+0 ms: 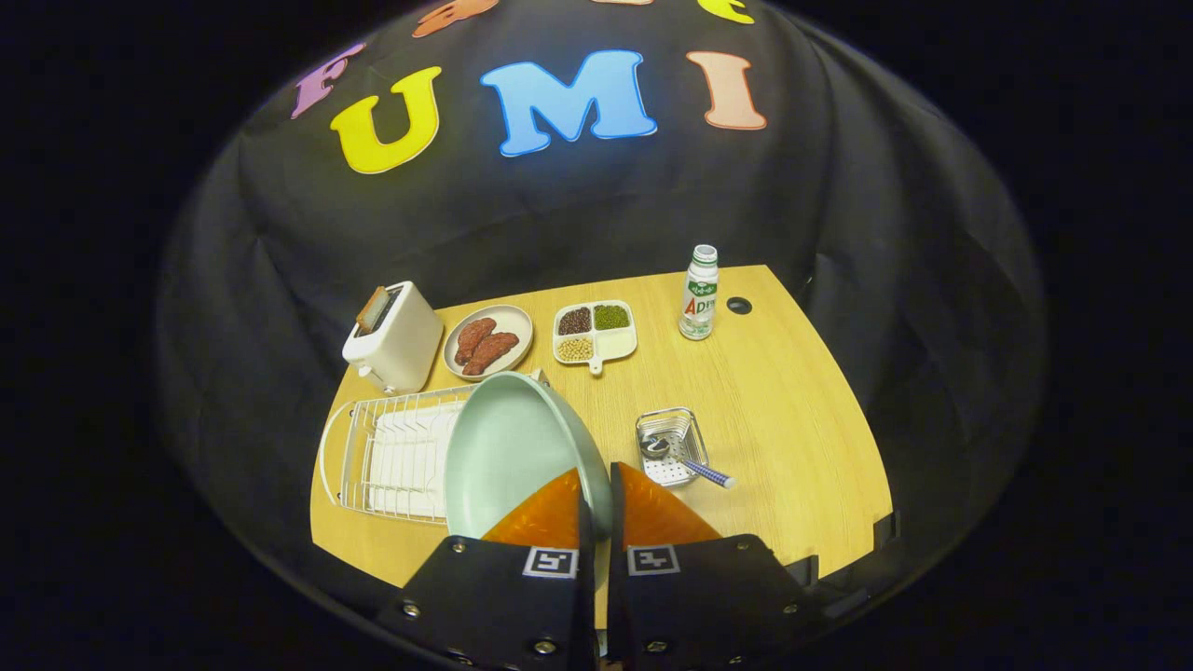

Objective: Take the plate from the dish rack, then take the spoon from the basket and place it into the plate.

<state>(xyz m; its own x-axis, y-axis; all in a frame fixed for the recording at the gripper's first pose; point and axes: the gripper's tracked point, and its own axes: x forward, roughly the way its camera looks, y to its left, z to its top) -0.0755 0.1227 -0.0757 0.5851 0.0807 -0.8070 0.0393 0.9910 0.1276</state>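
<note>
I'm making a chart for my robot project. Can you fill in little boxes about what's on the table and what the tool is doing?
tool: tool shut on the rim of the pale green plate, holding it up
dish rack: white wire dish rack, behind the plate
spoon: spoon lying in the small metal basket
further back: toaster, plate of sausages, divided dish of beans, bottle
surface: wooden table

a wooden surface is seen. a white toaster, a plate of sausages and a divided dish of beans are set along its far side, a bottle far right. a white dish rack is placed near left, a small metal basket right of it.
</note>
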